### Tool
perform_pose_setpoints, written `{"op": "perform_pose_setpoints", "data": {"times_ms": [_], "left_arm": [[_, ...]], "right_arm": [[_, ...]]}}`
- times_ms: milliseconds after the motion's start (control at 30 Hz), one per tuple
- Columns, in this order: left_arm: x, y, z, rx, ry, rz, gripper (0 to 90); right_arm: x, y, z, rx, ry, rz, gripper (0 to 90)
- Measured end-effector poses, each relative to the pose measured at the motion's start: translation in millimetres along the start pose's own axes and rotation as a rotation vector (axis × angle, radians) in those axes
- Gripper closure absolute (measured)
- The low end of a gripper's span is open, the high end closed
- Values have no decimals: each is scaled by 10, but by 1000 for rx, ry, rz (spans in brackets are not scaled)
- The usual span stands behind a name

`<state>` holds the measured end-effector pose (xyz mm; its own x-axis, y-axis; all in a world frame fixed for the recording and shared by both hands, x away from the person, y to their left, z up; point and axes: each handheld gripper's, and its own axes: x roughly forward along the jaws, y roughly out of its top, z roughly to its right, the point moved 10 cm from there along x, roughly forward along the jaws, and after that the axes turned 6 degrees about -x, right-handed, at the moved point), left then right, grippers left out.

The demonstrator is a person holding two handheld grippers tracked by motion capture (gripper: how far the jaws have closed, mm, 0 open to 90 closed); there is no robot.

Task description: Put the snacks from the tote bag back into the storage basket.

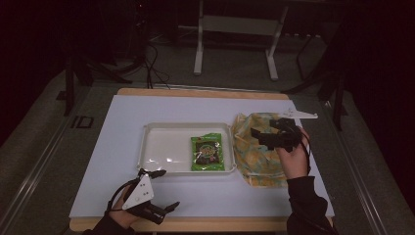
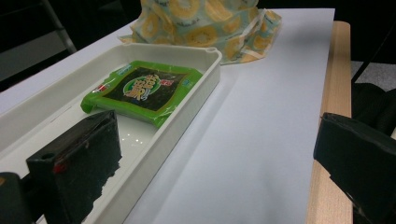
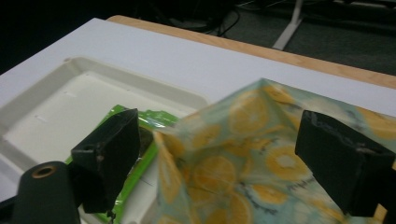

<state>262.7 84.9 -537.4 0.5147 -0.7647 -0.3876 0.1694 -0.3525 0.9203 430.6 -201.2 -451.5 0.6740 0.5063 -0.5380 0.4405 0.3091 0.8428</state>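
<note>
A: Near edge first. L gripper (image 1: 159,188)?

B: Held low at the front-left of the counter (image 1: 122,127), by the wooden lip, just short of the tray's near-left corner. Fingers (image 2: 77,163) spread wide, nothing between them. Grey 3-cornered plate on top, person's left hand (image 1: 120,213) under it.

A: Tray?

B: White tray (image 1: 147,147), mid-counter on the white sheet. One green snack pkt (image 1: 209,152) lies flat in its right part, dark label panel up; rest of the tray floor bare. In the left gripper view one finger hangs over the tray's inside, the other out over the sheet near the counter edge.

A: R side?

B: Right hand (image 1: 293,159) holds the R gripper (image 1: 264,133) over a bag (image 1: 254,156) w/ yellow citrus print, lying just beside the tray's right wall. Right gripper view: fingers (image 3: 109,154) wide apart, straddling a raised peak of the bag. Contact w/ fabric — cannot tell.

A: Beyond?

B: Dark floor, white frame legs (image 1: 198,54), cables.
</note>
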Motion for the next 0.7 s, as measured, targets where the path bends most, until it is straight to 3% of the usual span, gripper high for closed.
{"op": "perform_pose_setpoints", "data": {"times_ms": [367,700], "left_arm": [[4,-3,1,1,0,-2,12],[6,-7,8,1,-1,-4,12]], "right_arm": [[-148,-264,198,12,-25,-6,140],[-264,-517,307,18,-83,13,141]]}}
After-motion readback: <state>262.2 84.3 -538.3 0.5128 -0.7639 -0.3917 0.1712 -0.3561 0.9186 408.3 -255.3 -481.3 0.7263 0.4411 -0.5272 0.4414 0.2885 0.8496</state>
